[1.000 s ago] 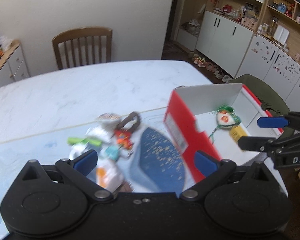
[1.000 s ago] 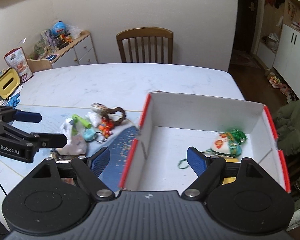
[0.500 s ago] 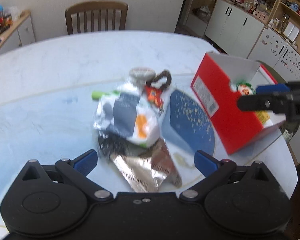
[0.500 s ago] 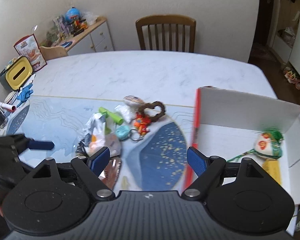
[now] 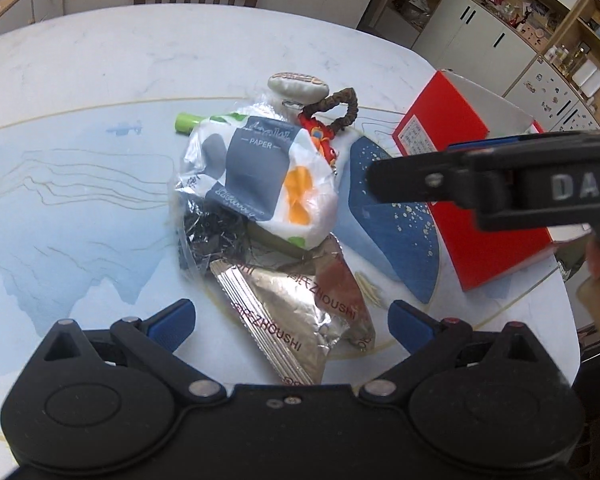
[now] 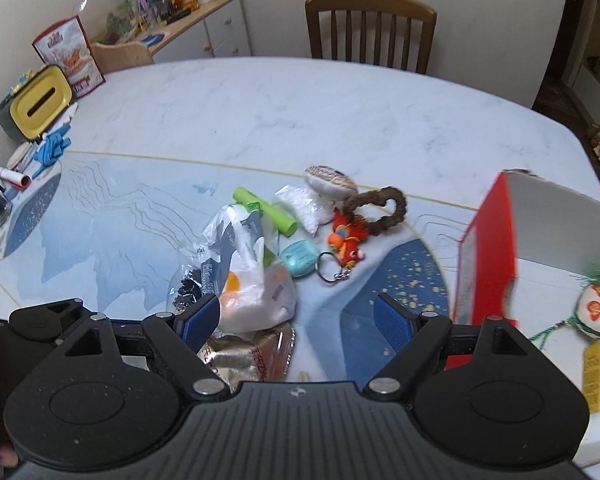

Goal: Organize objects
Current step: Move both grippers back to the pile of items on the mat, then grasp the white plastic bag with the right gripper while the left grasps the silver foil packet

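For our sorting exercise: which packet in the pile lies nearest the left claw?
The silver foil ZHOUSHI packet, lying flat between the open left claw fingers; the white tissue pack lies farther off.

Right gripper (image 6: pixel 298 316) jaws spread above tissue pack (image 6: pixel 246 276).

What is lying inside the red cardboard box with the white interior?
Inside the red cardboard box lie a white ornament with green tassels and a small yellow packet. The right gripper hides the near floor.

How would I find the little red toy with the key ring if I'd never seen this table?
Start at the red box on the table's right side and look left to the pile of clutter. The red toy lies beside a brown braided loop, with a metal ring. It is the pile's only bright red-and-orange thing.
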`<action>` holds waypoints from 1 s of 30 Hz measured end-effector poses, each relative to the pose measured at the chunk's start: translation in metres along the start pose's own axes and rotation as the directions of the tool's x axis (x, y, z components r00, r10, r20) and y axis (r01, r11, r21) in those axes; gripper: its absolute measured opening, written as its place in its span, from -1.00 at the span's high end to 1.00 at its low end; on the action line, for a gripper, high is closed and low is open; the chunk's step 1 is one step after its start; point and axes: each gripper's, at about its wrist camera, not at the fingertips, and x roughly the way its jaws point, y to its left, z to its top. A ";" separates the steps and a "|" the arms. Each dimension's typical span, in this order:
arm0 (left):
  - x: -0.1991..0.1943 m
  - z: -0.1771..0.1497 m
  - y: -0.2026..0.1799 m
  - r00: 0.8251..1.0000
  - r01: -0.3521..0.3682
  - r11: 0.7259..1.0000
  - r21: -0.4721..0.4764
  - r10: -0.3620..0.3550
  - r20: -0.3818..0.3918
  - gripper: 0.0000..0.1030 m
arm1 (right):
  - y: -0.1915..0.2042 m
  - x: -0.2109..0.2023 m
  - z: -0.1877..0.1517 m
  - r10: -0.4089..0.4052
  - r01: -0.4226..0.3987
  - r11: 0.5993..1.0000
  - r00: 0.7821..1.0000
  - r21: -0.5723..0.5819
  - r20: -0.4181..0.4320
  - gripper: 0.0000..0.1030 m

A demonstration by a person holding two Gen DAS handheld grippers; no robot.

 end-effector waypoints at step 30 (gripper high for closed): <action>0.019 -0.006 0.001 1.000 0.018 0.996 -0.086 -0.019 -0.008 -0.36 | 0.022 0.075 0.024 0.034 -0.041 0.996 0.996 -0.077 -0.083 -0.36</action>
